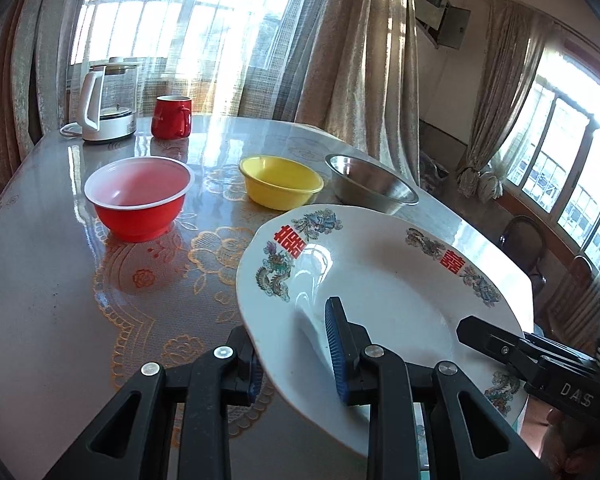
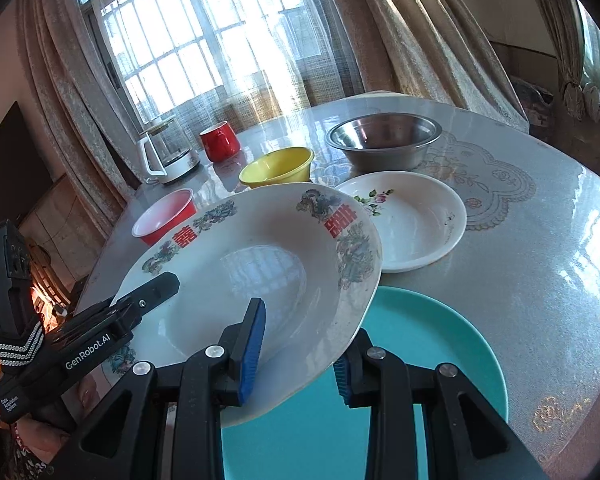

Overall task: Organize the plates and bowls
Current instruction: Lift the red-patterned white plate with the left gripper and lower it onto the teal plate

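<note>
A white plate with dragon patterns and red characters [image 1: 380,280] [image 2: 260,264] is held tilted above the table. My left gripper [image 1: 296,352] is shut on its rim at one side, and my right gripper [image 2: 300,344] is shut on its rim at the other. Under it lies a teal plate [image 2: 428,344]. A small white floral plate [image 2: 412,220] sits just beyond. A red bowl [image 1: 140,196] [image 2: 164,216], a yellow bowl [image 1: 280,180] [image 2: 278,166] and a steel bowl [image 1: 370,184] [image 2: 384,140] stand farther back.
A red mug [image 1: 171,116] [image 2: 220,142] and a glass kettle [image 1: 108,100] [image 2: 166,154] stand at the far end of the round table [image 2: 540,280] near the curtained window. The table edge runs close on the right in the left wrist view.
</note>
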A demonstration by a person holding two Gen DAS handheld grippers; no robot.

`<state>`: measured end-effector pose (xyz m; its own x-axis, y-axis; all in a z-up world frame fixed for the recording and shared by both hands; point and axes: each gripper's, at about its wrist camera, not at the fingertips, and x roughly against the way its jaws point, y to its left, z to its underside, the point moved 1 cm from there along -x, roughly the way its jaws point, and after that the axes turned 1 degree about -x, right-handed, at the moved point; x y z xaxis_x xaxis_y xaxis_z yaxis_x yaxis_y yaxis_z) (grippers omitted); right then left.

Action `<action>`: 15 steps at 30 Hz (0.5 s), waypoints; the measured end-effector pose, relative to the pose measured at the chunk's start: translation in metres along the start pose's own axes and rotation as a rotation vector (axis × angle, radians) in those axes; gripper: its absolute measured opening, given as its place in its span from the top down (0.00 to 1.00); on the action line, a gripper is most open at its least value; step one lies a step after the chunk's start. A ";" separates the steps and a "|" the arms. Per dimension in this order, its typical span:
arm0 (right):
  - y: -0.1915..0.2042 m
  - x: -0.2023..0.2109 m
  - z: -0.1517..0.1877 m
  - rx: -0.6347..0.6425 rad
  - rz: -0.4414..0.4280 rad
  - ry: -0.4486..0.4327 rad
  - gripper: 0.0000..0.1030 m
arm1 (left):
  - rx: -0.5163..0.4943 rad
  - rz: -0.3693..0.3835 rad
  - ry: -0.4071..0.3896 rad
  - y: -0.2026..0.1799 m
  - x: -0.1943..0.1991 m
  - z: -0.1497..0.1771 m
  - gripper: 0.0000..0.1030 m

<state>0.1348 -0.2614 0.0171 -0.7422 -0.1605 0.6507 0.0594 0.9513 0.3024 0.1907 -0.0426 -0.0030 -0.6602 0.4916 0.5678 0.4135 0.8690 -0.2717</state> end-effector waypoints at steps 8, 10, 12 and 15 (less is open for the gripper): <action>-0.014 0.027 0.013 -0.010 0.044 -0.021 0.70 | -0.065 0.042 -0.008 -0.027 0.008 0.011 0.72; -0.018 0.033 0.017 -0.018 0.049 -0.021 0.70 | -0.070 0.055 -0.004 -0.032 0.009 0.013 0.71; -0.021 0.038 0.020 -0.026 0.057 -0.021 0.70 | -0.083 0.060 -0.001 -0.037 0.010 0.016 0.71; -0.026 0.044 0.025 -0.035 0.066 -0.017 0.70 | -0.107 0.063 0.002 -0.046 0.011 0.021 0.71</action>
<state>0.0837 -0.2868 0.0200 -0.7470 -0.0926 0.6584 0.1323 0.9497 0.2837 0.1512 -0.0756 -0.0007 -0.6298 0.5449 0.5535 0.5186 0.8255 -0.2227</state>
